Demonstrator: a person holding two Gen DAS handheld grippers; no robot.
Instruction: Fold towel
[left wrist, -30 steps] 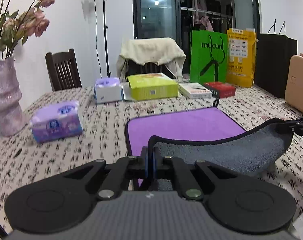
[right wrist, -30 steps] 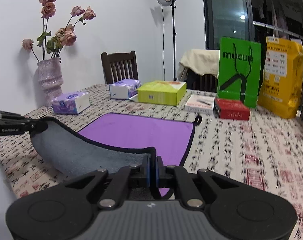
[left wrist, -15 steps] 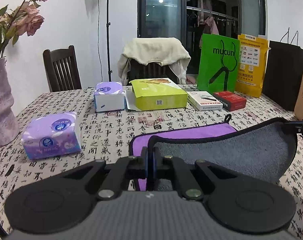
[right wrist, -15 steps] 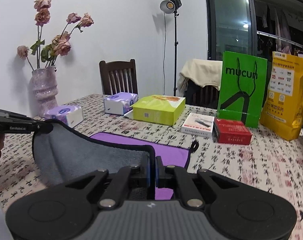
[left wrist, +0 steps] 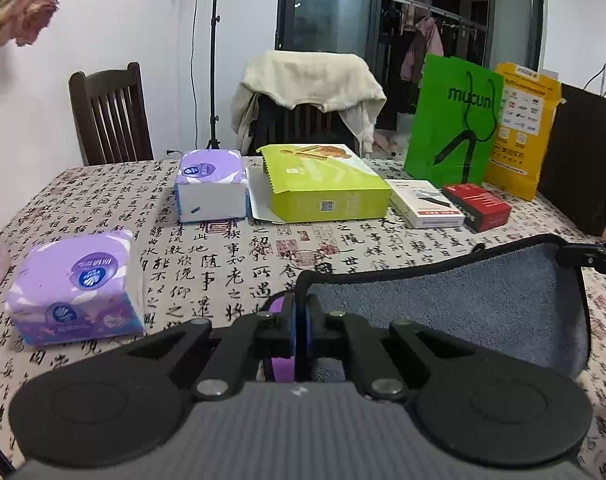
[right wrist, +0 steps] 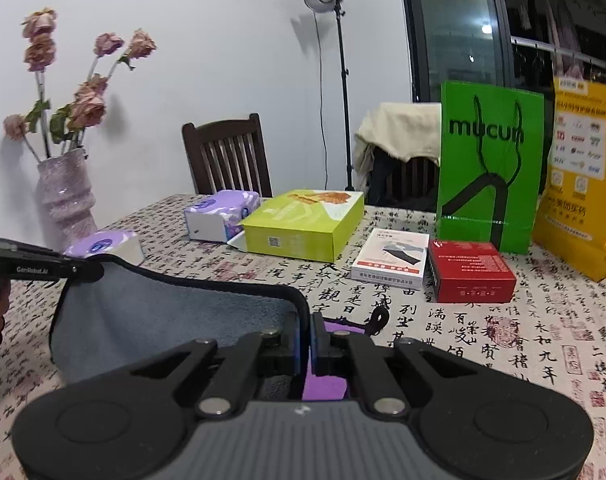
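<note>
Towel [left wrist: 463,300] pinched by two tools, left tool [left wrist: 301,312], right tool [right wrist: 306,336]

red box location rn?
Right wrist view, right of centre: the red box lies on the table, beside the white box, in front of the green mucun bag.

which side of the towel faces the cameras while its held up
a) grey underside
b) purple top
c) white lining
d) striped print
a: the towel hangs between the left gripper and the right gripper, both with jaws shut on its black-trimmed edge, showing grey pile; purple only peeks out beneath.
</note>
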